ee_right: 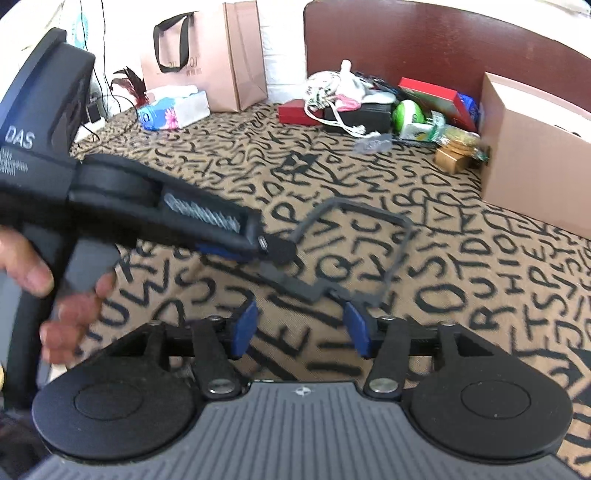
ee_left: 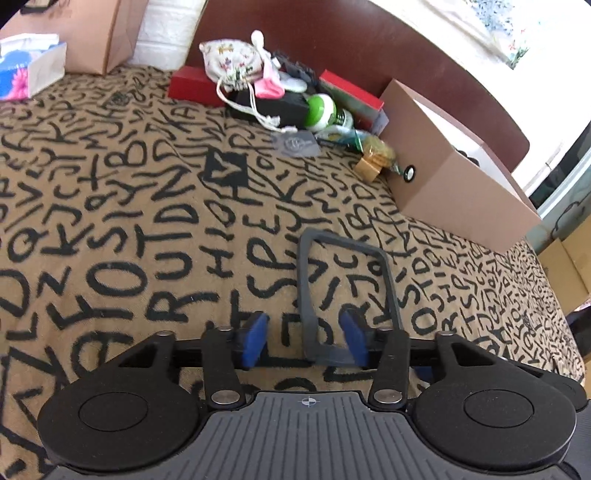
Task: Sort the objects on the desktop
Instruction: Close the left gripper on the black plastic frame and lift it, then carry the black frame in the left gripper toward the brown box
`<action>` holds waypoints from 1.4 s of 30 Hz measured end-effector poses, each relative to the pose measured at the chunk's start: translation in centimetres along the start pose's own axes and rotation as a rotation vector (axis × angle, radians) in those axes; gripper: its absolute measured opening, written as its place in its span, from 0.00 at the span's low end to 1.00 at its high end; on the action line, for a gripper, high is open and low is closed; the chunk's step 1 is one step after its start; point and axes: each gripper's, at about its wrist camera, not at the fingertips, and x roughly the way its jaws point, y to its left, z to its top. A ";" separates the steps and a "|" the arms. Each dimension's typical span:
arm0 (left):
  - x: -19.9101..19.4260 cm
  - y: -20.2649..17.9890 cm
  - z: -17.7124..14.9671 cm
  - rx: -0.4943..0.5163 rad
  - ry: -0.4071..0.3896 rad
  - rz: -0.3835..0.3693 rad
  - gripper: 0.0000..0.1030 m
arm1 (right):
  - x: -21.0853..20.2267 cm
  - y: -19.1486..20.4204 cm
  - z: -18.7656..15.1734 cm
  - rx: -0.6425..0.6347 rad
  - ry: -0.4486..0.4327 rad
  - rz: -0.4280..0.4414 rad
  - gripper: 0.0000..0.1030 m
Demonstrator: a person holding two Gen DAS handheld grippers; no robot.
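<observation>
Home, prob. bedroom: letter-print spread (ee_left: 110,206), wooden headboard (ee_left: 332,33), tissue pack (ee_right: 173,110), gift bag (ee_right: 221,55).

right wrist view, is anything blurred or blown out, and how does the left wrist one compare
Right wrist view: the hand on the left gripper is motion-smeared, the grey frame soft, the top left corner washed out. Left wrist view: sharper on the patterned cloth, but the window area at top right is blown out; both bend straight edges like the cardboard box.
</observation>
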 end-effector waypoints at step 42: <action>3.0 -0.2 1.6 0.065 0.030 -0.019 0.34 | 2.9 -1.7 0.8 -0.058 -0.017 -0.018 0.71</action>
